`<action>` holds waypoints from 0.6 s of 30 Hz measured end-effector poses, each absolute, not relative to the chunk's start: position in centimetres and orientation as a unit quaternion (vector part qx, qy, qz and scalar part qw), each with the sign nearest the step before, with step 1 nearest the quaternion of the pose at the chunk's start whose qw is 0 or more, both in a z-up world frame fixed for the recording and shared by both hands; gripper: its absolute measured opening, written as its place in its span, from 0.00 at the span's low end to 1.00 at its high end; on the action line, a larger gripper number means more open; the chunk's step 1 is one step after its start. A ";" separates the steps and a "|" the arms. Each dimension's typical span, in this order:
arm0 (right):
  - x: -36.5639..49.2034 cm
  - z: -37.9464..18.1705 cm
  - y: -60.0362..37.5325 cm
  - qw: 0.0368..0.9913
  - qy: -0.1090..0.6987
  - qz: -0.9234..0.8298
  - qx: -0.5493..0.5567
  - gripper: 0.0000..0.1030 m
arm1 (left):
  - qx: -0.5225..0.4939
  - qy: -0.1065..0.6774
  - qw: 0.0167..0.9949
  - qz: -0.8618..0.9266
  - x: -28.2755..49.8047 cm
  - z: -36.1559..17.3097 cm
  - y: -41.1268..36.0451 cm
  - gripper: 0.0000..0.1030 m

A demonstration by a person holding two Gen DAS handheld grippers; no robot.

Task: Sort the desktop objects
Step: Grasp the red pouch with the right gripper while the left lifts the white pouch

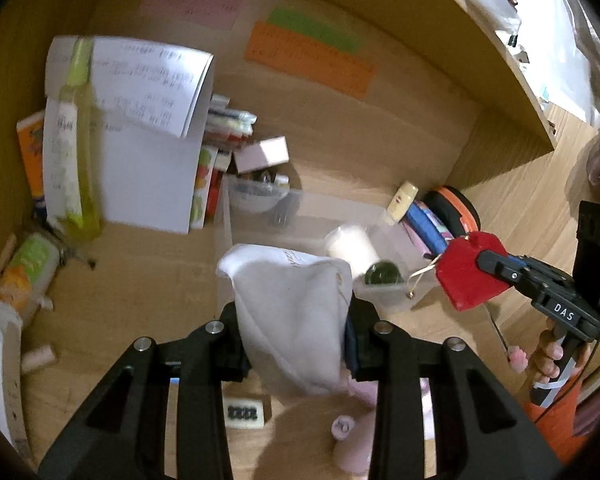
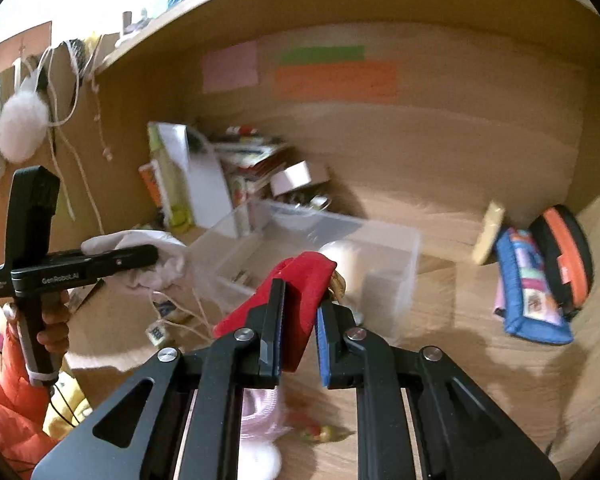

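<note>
Hovering over the desk (image 1: 148,272), left gripper (image 1: 296,344) clamped a white pouch (image 1: 296,312); right gripper (image 2: 298,344) clamped a red pouch (image 2: 296,296), likely bound for the clear bin (image 2: 396,264).

White cloth pouch (image 1: 296,320): soft, crumpled, drawstring at mouth, pinched between left claw (image 1: 298,344) pads, raised off tabletop (image 1: 148,280), hanging limp. Red felt pouch (image 2: 288,304): flat, heart-like outline (gold cord loop at one corner), clamped in right claw (image 2: 298,344), tilted, also airborne. Clear plastic bin (image 2: 324,256): open-topped, on tabletop just beyond both pouches, pale roll inside.
</note>
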State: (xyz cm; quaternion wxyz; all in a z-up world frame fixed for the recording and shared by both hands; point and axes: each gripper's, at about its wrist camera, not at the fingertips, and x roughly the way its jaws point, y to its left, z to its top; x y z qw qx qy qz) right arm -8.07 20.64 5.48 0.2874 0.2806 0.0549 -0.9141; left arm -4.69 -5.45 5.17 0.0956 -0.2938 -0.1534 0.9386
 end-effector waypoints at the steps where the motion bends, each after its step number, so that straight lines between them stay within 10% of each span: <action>1: -8.2 5.7 20.9 0.283 0.055 -0.916 0.278 0.12 | -0.290 -0.151 0.096 0.940 -4.9 5.6 -5.4 0.33; 18: -12.9 5.9 21.3 0.261 0.029 -0.927 0.269 0.12 | -0.277 -0.115 0.105 0.948 -11.5 7.2 -3.5 0.33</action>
